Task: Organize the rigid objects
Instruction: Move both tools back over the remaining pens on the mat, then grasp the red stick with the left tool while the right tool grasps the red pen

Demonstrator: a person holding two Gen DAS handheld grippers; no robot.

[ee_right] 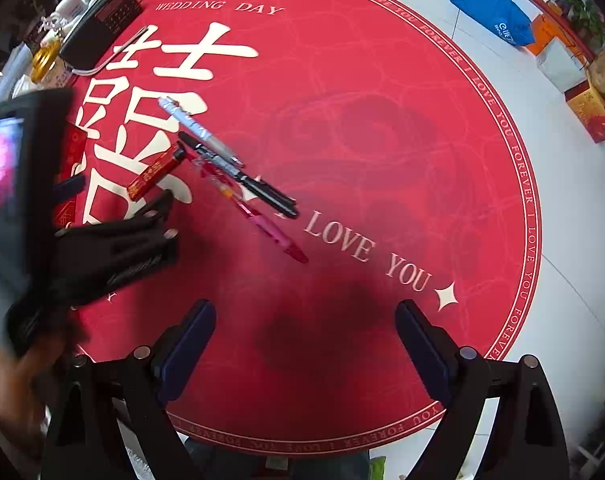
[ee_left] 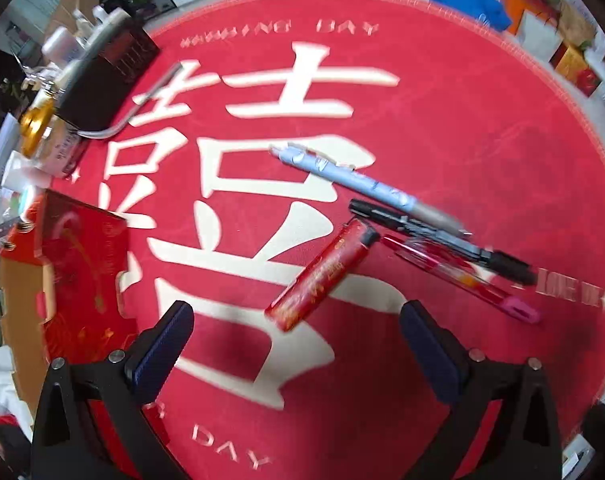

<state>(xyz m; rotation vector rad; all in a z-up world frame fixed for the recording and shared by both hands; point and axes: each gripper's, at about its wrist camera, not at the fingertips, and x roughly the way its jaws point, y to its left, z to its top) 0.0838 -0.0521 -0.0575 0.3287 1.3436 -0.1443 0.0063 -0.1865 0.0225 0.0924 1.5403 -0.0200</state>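
A red lighter (ee_left: pixel 320 276) lies on the round red mat (ee_left: pixel 442 100), just beyond my open, empty left gripper (ee_left: pixel 296 340). Beside it lie a light blue pen (ee_left: pixel 354 180), a black marker (ee_left: pixel 442 238) and a pink pen (ee_left: pixel 462 276), bunched together. A red box (ee_left: pixel 78 276) stands at the left. In the right wrist view the lighter (ee_right: pixel 156 172), blue pen (ee_right: pixel 194 128), black marker (ee_right: pixel 242 180) and pink pen (ee_right: pixel 262 216) lie far ahead and left of my open, empty right gripper (ee_right: pixel 306 344). The left gripper (ee_right: pixel 114 240) shows there, next to the lighter.
A black box (ee_left: pixel 102 76) with a silver curved rod (ee_left: pixel 142 100), a gold cap (ee_left: pixel 36 120) and small bottles crowd the mat's far left edge. A blue bag (ee_right: pixel 494 12), cartons and a plant (ee_right: pixel 586 16) sit on the white floor at the far right.
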